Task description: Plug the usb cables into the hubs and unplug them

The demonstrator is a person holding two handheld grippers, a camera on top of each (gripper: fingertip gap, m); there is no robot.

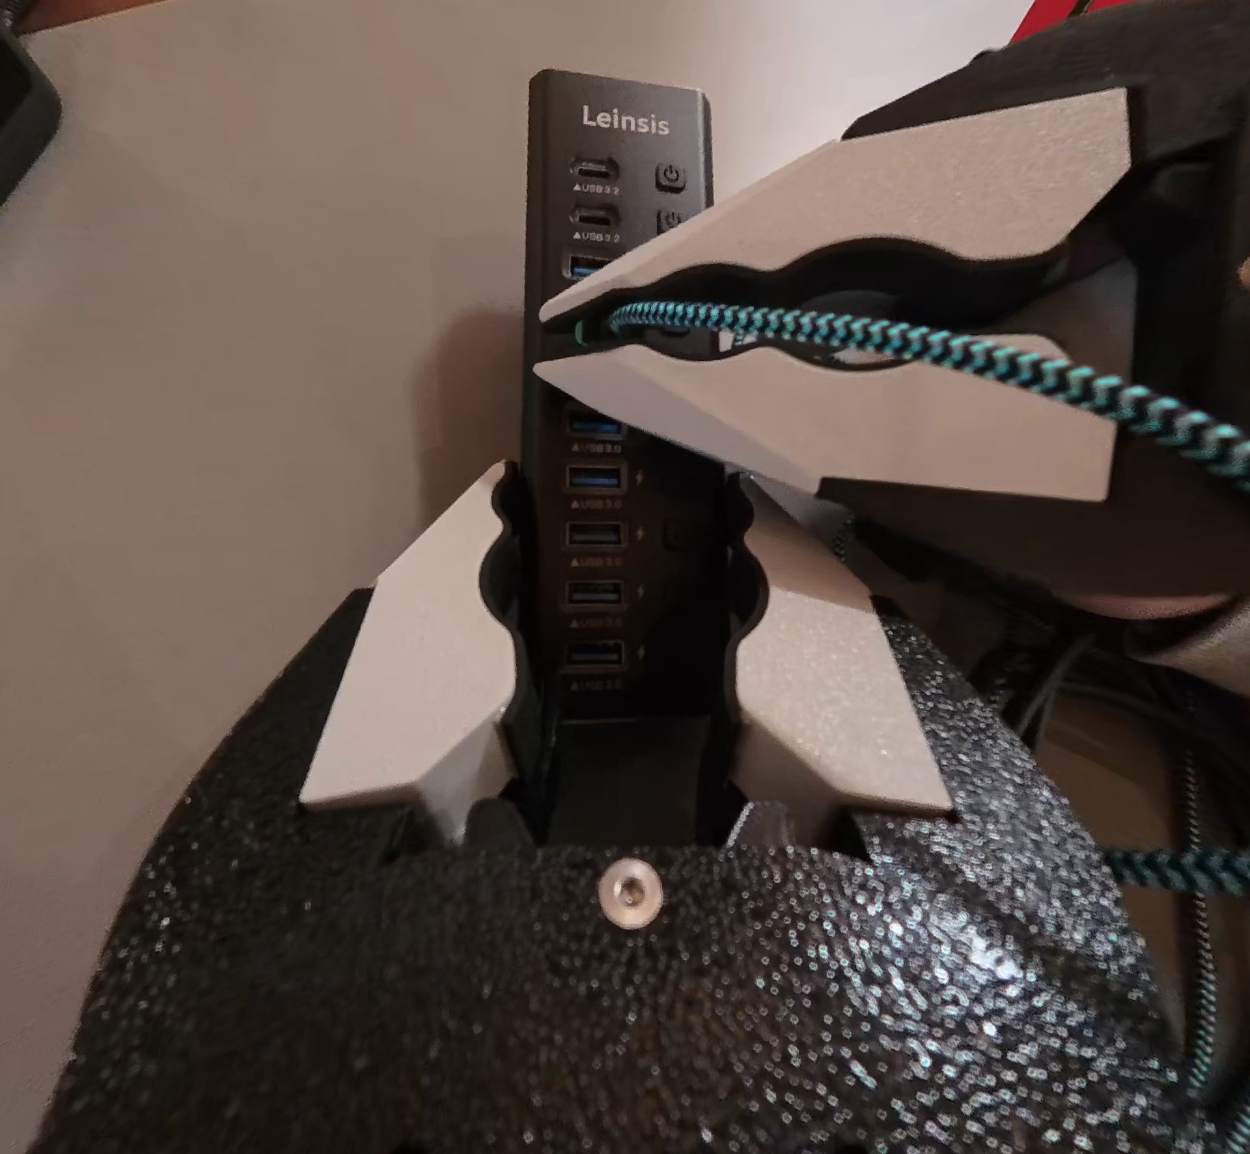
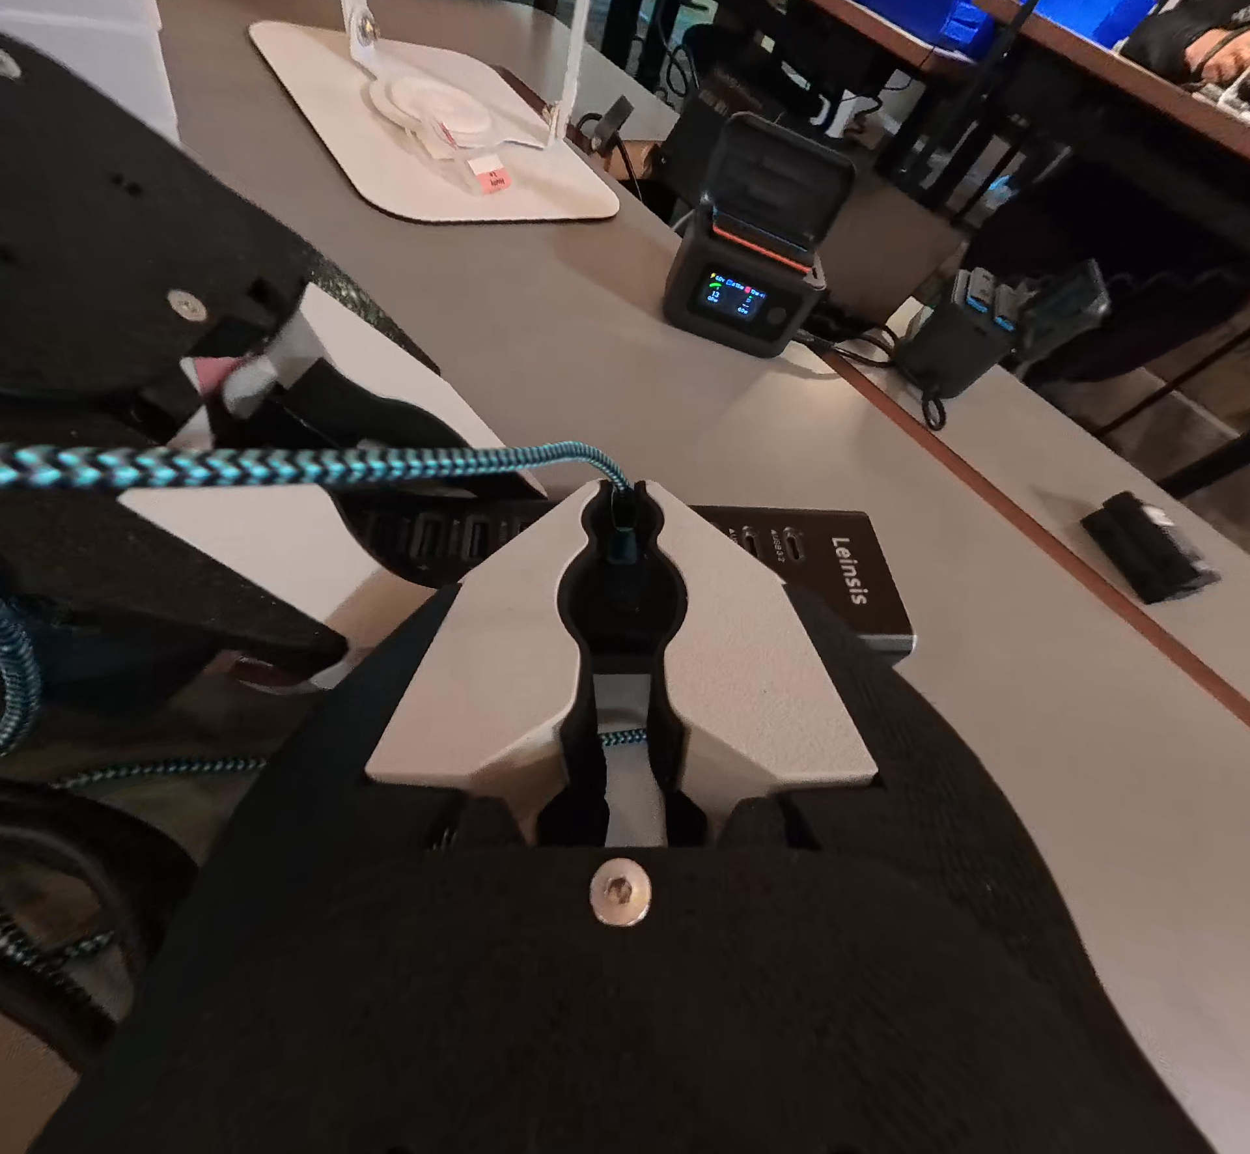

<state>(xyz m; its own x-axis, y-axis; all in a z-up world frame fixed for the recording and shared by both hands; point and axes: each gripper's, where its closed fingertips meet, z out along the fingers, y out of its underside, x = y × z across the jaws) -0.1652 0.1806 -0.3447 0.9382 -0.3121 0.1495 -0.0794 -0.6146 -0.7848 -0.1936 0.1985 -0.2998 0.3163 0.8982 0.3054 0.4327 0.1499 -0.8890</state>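
A black multi-port USB hub [image 1: 683, 106] lies on the grey table. My left gripper [image 1: 619, 479] is shut on the hub's near end, one finger on each long side. My right gripper [image 1: 541, 342] comes in from the right, shut on the plug of a teal-and-black braided cable [image 1: 947, 350], with its tips over the hub's middle ports. In the right wrist view my right gripper [image 2: 621, 492] pinches the plug, and the braided cable [image 2: 270, 465] trails off to the left above the hub [image 2: 832, 580]. The left gripper's fingers [image 2: 379, 364] show at left. The plug's tip is hidden, so I cannot tell whether it is in a port.
A white lamp base [image 2: 433, 127] stands at the back of the table. A black charging box with a small lit screen [image 2: 744, 289] and another black charger [image 2: 967, 336] sit near the right edge. A small black block [image 2: 1150, 546] lies on the neighbouring table. The grippers' ends are close to 5 cm from one another. My right gripper's tips are some 30 cm from the small black block [image 2: 1150, 546].
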